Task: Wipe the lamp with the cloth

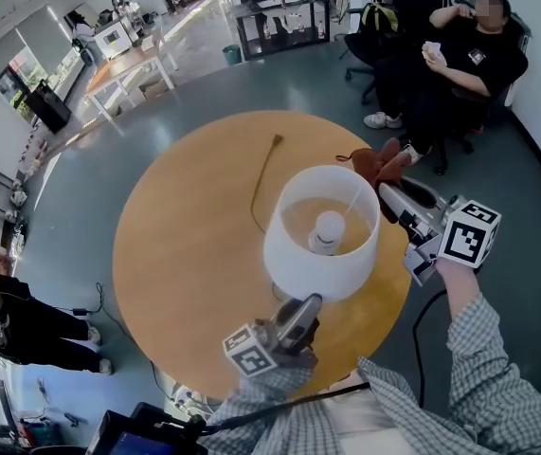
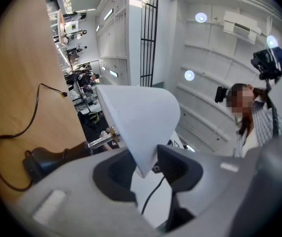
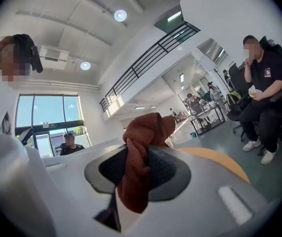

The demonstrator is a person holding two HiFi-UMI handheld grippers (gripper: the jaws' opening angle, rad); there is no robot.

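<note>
A table lamp with a white shade [image 1: 321,232] stands on the round wooden table [image 1: 194,245]. From the near side, my left gripper [image 1: 300,313] is shut on the shade's lower rim. In the left gripper view that rim [image 2: 141,127] sits pinched between the two dark pads [image 2: 178,167], with the lamp's dark base [image 2: 47,159] beyond. My right gripper [image 1: 393,192] is right of the shade and shut on a rust-brown cloth [image 1: 377,164]. In the right gripper view the bunched cloth [image 3: 140,157] sticks out past the pads.
The lamp's thin cord [image 1: 262,173] runs across the table top away from me. A person in black sits on a chair [image 1: 445,60] beyond the table's far right edge. Another person stands at the left edge of the head view [image 1: 5,320].
</note>
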